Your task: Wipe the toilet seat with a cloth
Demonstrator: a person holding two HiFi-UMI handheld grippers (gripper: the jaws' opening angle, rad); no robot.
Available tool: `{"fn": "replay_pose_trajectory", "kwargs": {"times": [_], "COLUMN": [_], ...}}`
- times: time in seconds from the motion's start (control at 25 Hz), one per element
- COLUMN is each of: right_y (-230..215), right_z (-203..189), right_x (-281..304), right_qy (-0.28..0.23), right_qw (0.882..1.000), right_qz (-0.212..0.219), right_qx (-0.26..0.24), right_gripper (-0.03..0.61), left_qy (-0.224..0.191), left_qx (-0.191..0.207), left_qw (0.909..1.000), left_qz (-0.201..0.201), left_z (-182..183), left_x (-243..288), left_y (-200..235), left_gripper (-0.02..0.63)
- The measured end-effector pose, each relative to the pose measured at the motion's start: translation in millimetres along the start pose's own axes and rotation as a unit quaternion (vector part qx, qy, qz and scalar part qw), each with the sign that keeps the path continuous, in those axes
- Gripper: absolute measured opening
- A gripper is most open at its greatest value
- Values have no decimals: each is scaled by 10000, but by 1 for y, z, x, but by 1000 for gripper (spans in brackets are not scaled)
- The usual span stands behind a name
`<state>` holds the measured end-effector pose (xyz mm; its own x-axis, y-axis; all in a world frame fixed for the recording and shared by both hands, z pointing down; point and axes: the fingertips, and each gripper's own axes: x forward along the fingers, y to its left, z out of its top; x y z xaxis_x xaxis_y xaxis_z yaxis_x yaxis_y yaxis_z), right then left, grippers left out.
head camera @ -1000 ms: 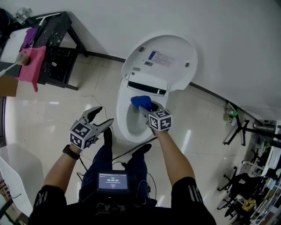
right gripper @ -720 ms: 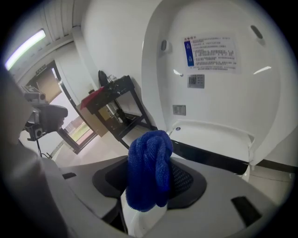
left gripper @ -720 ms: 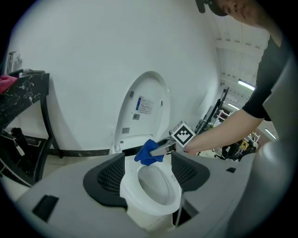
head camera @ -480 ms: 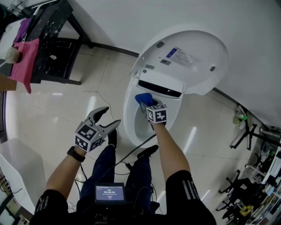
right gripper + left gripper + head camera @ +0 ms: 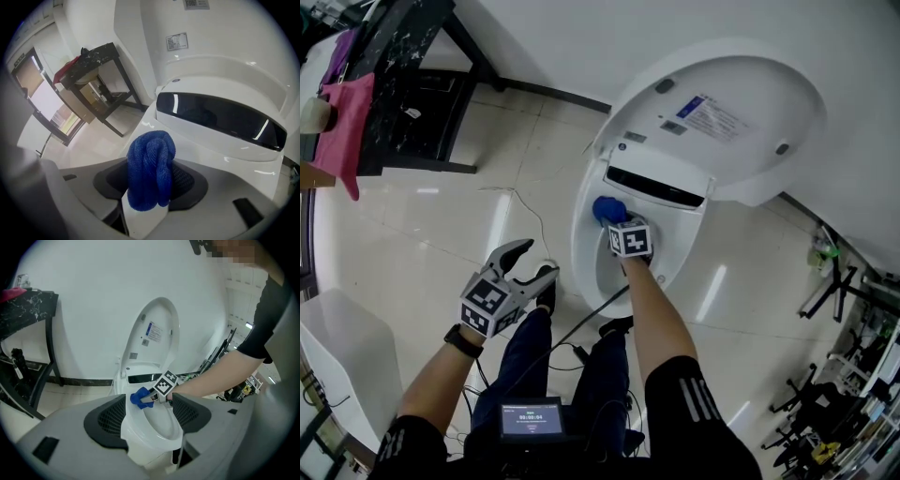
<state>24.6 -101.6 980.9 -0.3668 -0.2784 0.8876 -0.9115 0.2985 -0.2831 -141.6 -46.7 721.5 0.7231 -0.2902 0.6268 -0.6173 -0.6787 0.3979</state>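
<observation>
The white toilet stands with its lid [image 5: 722, 112] raised, and its seat rim [image 5: 584, 246] rings the bowl. A bunched blue cloth [image 5: 607, 209] is pressed against the back left of the rim, just below the dark slot [image 5: 656, 187]. My right gripper [image 5: 613, 218] is shut on that cloth; in the right gripper view the cloth [image 5: 150, 168] fills the jaws of the gripper [image 5: 149, 190]. My left gripper [image 5: 537, 259] hangs open and empty over the floor to the left of the bowl. From there, in the left gripper view, it looks at the cloth [image 5: 139, 397] between its spread jaws.
A black table [image 5: 403, 66] with a pink cloth [image 5: 345, 117] over its edge stands at far left. A dark cable [image 5: 581, 323] runs on the tiled floor by the person's feet. A white object [image 5: 342, 352] sits near left, and black stands [image 5: 830, 281] lean at right.
The right gripper has carried the blue cloth from the middle of the rim's back toward its left side. The head view has drawn closer to the toilet. The left gripper stays open.
</observation>
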Motion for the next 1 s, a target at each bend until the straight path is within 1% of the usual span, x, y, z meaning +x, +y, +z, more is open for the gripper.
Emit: {"fn": "replay_pose_trajectory", "kwargs": {"times": [0.2, 0.32, 0.48, 0.56, 0.64, 0.76, 0.8, 1.0], "right_y": [7, 18, 29, 30, 30, 30, 31, 35], "right_z": [-19, -34, -53, -57, -46, -13, -2, 53], "right_x": [2, 0, -5, -9, -18, -46, -59, -136], "right_qy": [352, 630, 938, 939, 709, 107, -77, -769], "right_qw": [9990, 9966, 9925, 9919, 9938, 9963, 9960, 9905], "right_qz": [174, 361, 558, 584, 613, 768, 820, 912], "right_qx": [-198, -398, -545, -621, -592, -359, -352, -687], "right_gripper": [225, 222, 221, 221, 221, 219, 219, 219], "left_qy": [13, -50, -65, -54, -57, -94, -111, -313], "left_qx": [-19, 56, 101, 141, 210, 286, 306, 417], "left_qw": [10000, 10000, 9999, 9999, 9997, 9995, 9994, 9986], "left_qz": [19, -38, -35, -11, 52, 83, 66, 67], "left_z": [1, 9, 11, 13, 17, 28, 32, 65], "left_x": [0, -2, -3, -4, -7, -11, -13, -26], "left_y": [0, -8, -15, -18, -19, -26, -30, -48], "left_gripper": [316, 316, 316, 316, 316, 316, 316, 316]}}
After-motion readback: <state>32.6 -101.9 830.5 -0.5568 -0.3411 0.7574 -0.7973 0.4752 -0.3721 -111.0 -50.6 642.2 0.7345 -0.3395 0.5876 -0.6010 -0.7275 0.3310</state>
